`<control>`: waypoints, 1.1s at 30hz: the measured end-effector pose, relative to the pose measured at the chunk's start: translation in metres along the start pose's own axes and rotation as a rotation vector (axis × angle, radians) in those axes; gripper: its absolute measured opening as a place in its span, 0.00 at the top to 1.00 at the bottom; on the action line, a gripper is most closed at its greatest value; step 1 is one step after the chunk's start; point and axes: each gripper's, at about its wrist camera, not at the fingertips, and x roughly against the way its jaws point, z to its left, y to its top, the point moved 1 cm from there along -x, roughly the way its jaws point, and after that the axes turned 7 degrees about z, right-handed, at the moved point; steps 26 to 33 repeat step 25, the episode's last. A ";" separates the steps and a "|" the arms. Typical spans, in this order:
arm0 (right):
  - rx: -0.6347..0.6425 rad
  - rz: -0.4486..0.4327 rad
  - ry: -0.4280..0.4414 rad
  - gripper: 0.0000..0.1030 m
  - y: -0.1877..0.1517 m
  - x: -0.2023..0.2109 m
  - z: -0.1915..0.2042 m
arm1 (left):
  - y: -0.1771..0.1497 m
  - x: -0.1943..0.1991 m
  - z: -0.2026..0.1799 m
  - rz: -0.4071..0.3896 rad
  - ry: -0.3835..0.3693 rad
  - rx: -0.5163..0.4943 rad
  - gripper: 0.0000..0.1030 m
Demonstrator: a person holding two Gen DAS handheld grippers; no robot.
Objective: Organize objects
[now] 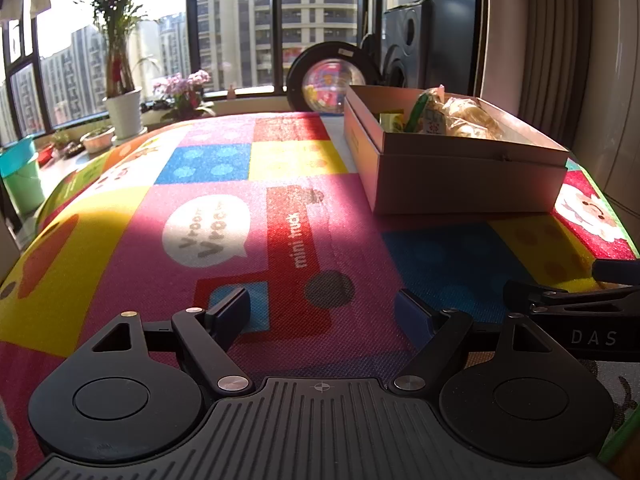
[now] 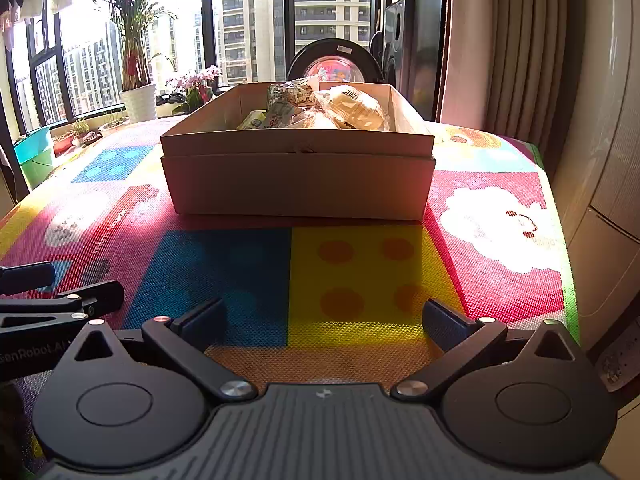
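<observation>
The cardboard box [image 2: 298,176] sits on the far half of the colourful play mat [image 2: 352,280], its near wall facing the right wrist camera and its top open. Inside lie several wrapped packets [image 2: 320,110], piled toward the back and right of the box: pale, crinkly plastic bags with yellowish contents, and a few smaller printed packs beside them. What the packets contain is hard to tell through the glare. In the left wrist view the same box [image 1: 460,184] stands ahead and to the right, turned so that a corner faces the camera, with a green wrapper poking up among the packets [image 1: 448,118].

The right gripper [image 2: 324,322] hangs low over the yellow and blue squares of the mat, its jaws spread wide with nothing between them, well short of the box. The left gripper [image 1: 322,312] is likewise spread wide and empty, above the red truck printed on the mat [image 1: 240,208]. Each gripper's edge shows at the side of the other's view, so the two are close side by side.

Behind the box a round black-rimmed object [image 2: 334,62] leans upright. Further back, a window [image 2: 248,20] shows tower blocks, and a tall plant in a white pot [image 2: 138,102] and pink flowers [image 2: 196,80] stand along the sill. A green bucket [image 1: 22,176] stands at the far left.
</observation>
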 end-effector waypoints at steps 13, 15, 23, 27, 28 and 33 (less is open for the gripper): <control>0.000 0.000 0.000 0.00 0.000 0.000 0.000 | -0.001 0.001 0.000 0.000 0.002 -0.001 0.18; 0.000 0.000 0.000 0.00 0.000 0.000 0.000 | -0.001 0.001 0.000 0.000 0.000 0.000 0.18; 0.000 0.000 0.000 0.00 0.000 0.000 0.000 | 0.001 0.001 0.001 0.000 -0.011 0.002 0.18; 0.000 0.000 0.000 0.00 0.000 0.000 0.000 | 0.002 0.000 0.002 0.000 -0.013 0.001 0.18; 0.000 0.000 0.000 0.00 0.000 0.000 0.000 | 0.002 0.000 0.002 0.000 -0.013 0.001 0.18; 0.000 0.000 0.000 0.00 0.000 0.000 0.000 | 0.002 0.000 0.002 0.000 -0.013 0.001 0.18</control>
